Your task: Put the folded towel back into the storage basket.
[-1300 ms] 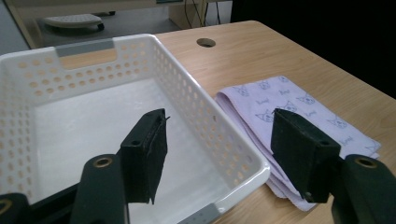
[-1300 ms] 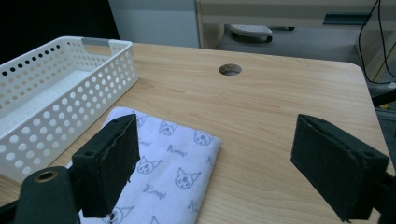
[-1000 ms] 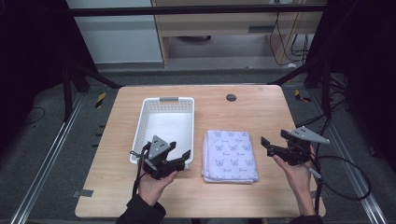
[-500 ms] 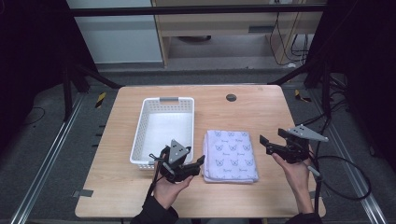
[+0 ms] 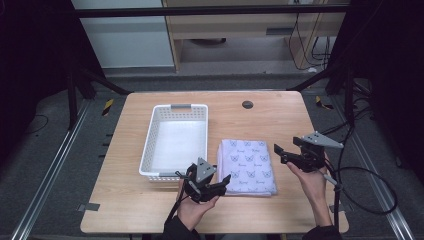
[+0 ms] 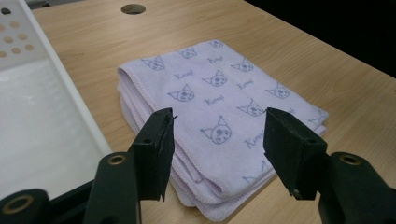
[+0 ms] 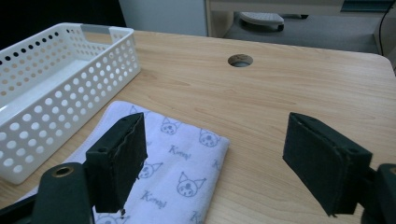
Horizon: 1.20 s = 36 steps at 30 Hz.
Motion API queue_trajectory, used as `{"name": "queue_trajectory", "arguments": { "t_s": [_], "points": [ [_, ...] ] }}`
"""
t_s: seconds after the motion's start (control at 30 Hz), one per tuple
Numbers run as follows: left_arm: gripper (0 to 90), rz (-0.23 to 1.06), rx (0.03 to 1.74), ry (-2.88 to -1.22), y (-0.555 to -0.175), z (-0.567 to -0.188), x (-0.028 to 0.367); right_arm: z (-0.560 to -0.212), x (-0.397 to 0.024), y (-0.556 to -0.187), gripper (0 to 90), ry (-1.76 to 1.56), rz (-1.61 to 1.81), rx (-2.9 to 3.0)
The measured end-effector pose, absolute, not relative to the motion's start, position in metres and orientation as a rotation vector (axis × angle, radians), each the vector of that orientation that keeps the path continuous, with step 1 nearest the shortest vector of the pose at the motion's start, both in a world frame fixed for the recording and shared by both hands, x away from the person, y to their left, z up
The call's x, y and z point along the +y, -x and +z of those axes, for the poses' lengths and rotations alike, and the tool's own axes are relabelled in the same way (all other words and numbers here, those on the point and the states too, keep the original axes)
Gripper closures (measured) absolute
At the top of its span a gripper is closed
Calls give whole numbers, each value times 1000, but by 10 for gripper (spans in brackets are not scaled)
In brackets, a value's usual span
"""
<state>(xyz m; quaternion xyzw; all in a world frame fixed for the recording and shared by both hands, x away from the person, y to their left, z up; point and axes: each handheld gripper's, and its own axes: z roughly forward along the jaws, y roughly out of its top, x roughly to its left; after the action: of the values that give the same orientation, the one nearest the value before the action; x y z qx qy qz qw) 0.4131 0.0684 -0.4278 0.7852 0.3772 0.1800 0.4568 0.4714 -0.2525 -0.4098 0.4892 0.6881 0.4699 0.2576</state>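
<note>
While white perforated basket (image 5: 174, 142) sits empty | folded cat-print towel (image 5: 246, 166) just beside it | left gripper (image 5: 223, 182) released | right gripper (image 5: 278, 154) released

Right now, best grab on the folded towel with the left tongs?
Take the near left corner of the towel, coming low from the person's side. It lies flat, so only its stacked edges give a bite, and the open left tongs already frame that corner.

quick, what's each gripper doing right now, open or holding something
Left gripper: open, holding nothing, at the near corner of the folded lilac cat-print towel.
Right gripper: open, holding nothing.
</note>
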Motion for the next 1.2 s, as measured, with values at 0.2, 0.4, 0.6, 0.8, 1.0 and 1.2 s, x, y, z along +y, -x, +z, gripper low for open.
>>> {"name": "queue_trajectory", "arguments": {
  "t_s": [0.2,0.4,0.6,0.8,1.0,1.2],
  "points": [
    [431,396,954,-1931,-411,-441,60,-414,-254,-476,218,-1325,1262,1873],
    [436,402,965,-1949,-408,-453,53,-418,-255,-478,223,-1336,1257,1890],
    [433,395,994,-1958,-407,-465,53,-424,-252,-483,229,-1338,1244,1900],
    [430,371,1015,-1948,-408,-475,51,-432,-245,-489,231,-1340,1228,1930],
    [418,373,1053,-1941,-411,-481,53,-437,-239,-493,232,-1336,1213,1958],
    [410,399,1084,-1937,-415,-485,57,-445,-237,-498,231,-1356,1198,1967]
  ]
}}
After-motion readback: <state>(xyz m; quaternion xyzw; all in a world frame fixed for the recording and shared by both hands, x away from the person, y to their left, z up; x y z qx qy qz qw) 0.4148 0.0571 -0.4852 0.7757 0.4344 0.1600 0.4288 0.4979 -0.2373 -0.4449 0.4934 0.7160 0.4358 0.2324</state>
